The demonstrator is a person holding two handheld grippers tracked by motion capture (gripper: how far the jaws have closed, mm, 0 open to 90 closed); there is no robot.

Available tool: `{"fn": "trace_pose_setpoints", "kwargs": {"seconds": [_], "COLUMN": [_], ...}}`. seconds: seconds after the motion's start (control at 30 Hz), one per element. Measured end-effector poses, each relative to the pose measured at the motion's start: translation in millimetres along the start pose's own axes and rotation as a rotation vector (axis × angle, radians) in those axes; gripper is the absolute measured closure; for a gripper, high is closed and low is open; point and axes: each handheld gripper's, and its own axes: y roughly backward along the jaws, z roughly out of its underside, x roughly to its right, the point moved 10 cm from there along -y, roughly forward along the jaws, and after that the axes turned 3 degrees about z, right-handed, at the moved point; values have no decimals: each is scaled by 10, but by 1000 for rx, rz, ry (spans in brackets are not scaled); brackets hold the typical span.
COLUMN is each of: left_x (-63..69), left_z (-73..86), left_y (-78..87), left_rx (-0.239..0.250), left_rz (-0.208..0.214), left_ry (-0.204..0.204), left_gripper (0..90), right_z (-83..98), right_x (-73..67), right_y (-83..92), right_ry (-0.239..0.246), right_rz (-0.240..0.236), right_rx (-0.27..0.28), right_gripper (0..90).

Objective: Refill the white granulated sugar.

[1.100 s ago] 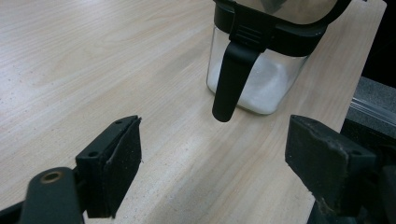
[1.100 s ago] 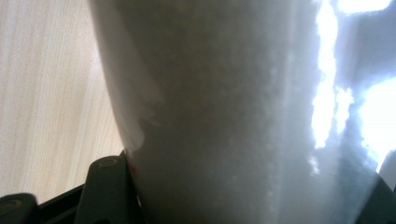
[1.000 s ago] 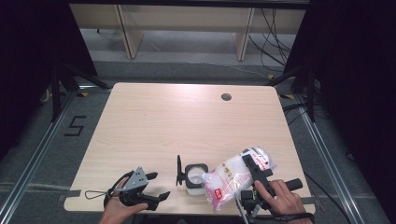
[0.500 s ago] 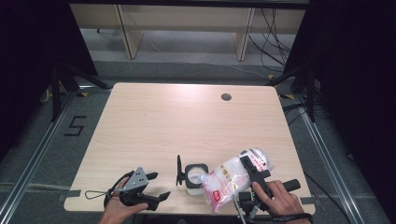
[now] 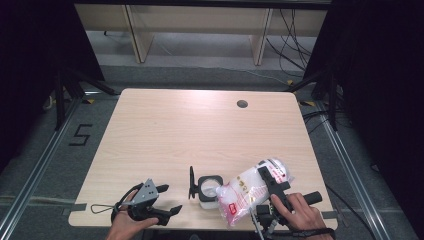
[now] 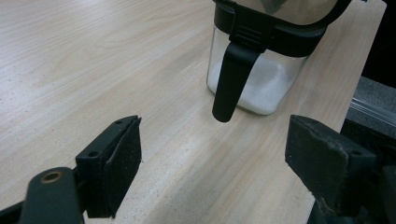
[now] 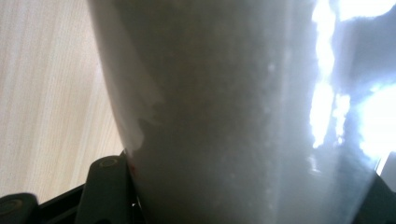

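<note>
While one table (image 5: 165, 125) bears all: one bag (image 5: 245, 192) gripped by right tongs (image 5: 272, 175), one jar (image 5: 209, 189), left tongs (image 5: 167, 200) agape.

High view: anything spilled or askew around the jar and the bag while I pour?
No spill shows on the table. The bag, gripped by the right gripper, lies tilted with its low end over the open jar, whose lid stands flipped up. The left gripper waits open beside it. Nothing else stands out.
</note>
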Motion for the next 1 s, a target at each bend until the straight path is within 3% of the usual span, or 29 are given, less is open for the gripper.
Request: {"fn": "trace_pose_setpoints", "kwargs": {"seconds": [0.03,0.07,0.13,0.23,0.3,0.37,0.4,0.43,0.47,0.5,0.63,0.67,0.73,0.77,0.83,0.87,0.93,0.97,1.0], "left_x": [-1,1,2,9,6,6,-1,0,21,37,12,15,15,35,14,27,12,13,12], "left_z": [5,7,1,-10,-7,-6,0,-2,0,-10,-1,-3,5,-9,-2,-15,5,5,3], "left_y": [0,0,2,-5,-2,-2,2,0,-8,-15,-6,-6,-3,-14,-3,-13,-1,-2,-3], "left_rx": [-4,-3,1,13,9,7,-2,-1,4,15,5,6,-1,16,5,20,-1,0,2], "left_rz": [3,1,0,0,-1,3,-1,-1,2,5,-3,0,-1,4,-1,0,-2,-4,-4], "left_ry": [-4,-1,3,11,7,4,-2,0,31,43,30,29,25,43,27,43,21,26,28], "left_gripper": [180,179,180,180,180,180,180,180,180,180,180,179,179,180,179,179,180,180,179], "right_z": [1,31,39,32,60,58,56,81,76,83,60,64,42,44,63,55,60,68,69], "right_x": [17,-6,-24,19,-15,13,12,13,38,32,44,52,31,46,51,55,42,26,26], "right_y": [-2,17,5,1,14,9,-3,11,6,7,0,20,6,7,22,12,18,24,28], "right_ry": [10,-3,-29,4,-41,-9,-35,-31,-5,-14,-23,3,-33,-16,8,3,-12,-43,-42], "right_rz": [9,-16,-13,-9,-27,-20,-5,-20,-17,-13,9,-13,6,7,-13,4,3,1,-4], "right_rx": [4,-27,-22,-6,-29,-21,-8,-30,-23,-27,-7,-27,-2,-5,-30,-15,-15,-25,-30], "right_gripper": [414,414,414,415,415,415,415,415,415,415,416,416,415,416,416,416,416,416,416]}}
